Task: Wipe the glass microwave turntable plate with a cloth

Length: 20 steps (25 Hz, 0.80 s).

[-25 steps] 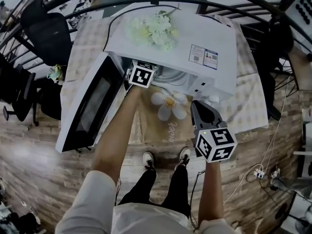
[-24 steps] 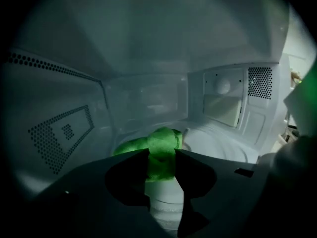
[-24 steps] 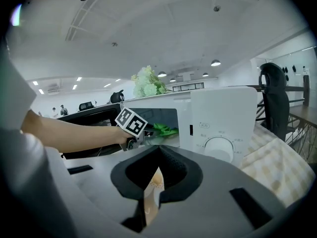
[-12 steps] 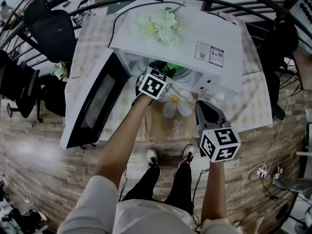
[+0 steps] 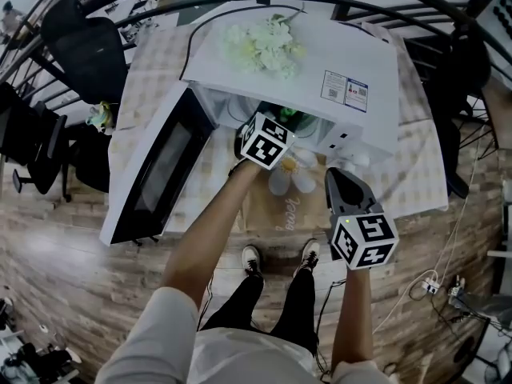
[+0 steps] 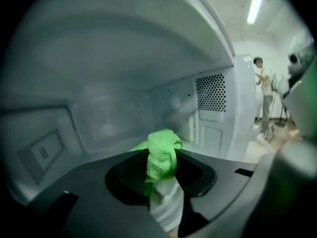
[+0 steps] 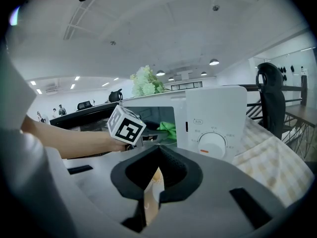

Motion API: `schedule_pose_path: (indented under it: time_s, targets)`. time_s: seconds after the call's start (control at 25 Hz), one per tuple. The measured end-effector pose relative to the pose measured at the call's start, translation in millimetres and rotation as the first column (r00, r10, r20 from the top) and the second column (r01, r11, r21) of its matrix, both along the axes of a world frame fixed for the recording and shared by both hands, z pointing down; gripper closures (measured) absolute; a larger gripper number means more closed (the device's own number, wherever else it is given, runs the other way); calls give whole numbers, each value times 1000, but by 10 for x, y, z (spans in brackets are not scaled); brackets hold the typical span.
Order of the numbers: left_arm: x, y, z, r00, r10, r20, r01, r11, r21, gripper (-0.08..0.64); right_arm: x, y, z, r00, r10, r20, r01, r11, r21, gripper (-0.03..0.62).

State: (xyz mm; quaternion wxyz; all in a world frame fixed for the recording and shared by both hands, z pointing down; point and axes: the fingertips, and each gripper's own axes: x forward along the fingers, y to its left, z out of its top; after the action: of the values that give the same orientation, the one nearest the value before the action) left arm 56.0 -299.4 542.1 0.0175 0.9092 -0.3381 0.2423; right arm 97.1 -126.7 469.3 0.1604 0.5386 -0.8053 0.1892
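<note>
The left tool (image 6: 159, 168) has its jaws closed on the green cloth (image 6: 163, 144). Against one second ago it has drawn back from deeper in the microwave (image 5: 320, 54) cavity to the mouth, shifting rightward; judged a return stroke or the end of a wiping pass. The right tool (image 7: 157, 151) is unchanged: jaws together, empty, held over the worktop (image 5: 416, 174) before the control panel. The turntable plate is not clearly made out; presumably on the cavity floor, below and just ahead of the left tool, masked by its body
</note>
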Motion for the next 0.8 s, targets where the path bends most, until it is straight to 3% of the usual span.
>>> schedule_pose_path:
  time_s: [0.12, 0.24, 0.32, 0.4, 0.52, 0.8]
  targets:
    - [-423, -340, -56, 980, -159, 121, 132, 970, 204, 414, -14, 24, 35, 1000, -16, -11, 16, 1000, -8, 578]
    - [-822, -655, 4, 932, -291, 215, 230, 935, 269, 413, -45, 45, 83, 999, -34, -13, 34, 999, -19, 578]
    - [-917, -760, 98, 922, -300, 246, 241, 939, 244, 411, -57, 64, 92, 999, -41, 1, 41, 999, -26, 578]
    - [-920, -795, 203, 929, -291, 228, 259, 953, 160, 411, -69, 59, 73, 999, -44, 14, 44, 999, -24, 578]
    - [-939, -767, 283, 935, -299, 192, 290, 954, 72, 411, -103, 29, 28, 998, -53, 14, 53, 998, -14, 578]
    - [-738, -464, 279, 973, -154, 174, 157, 988, -3, 414, -148, 11, -168, 996, -53, 69, 52, 999, 7, 578]
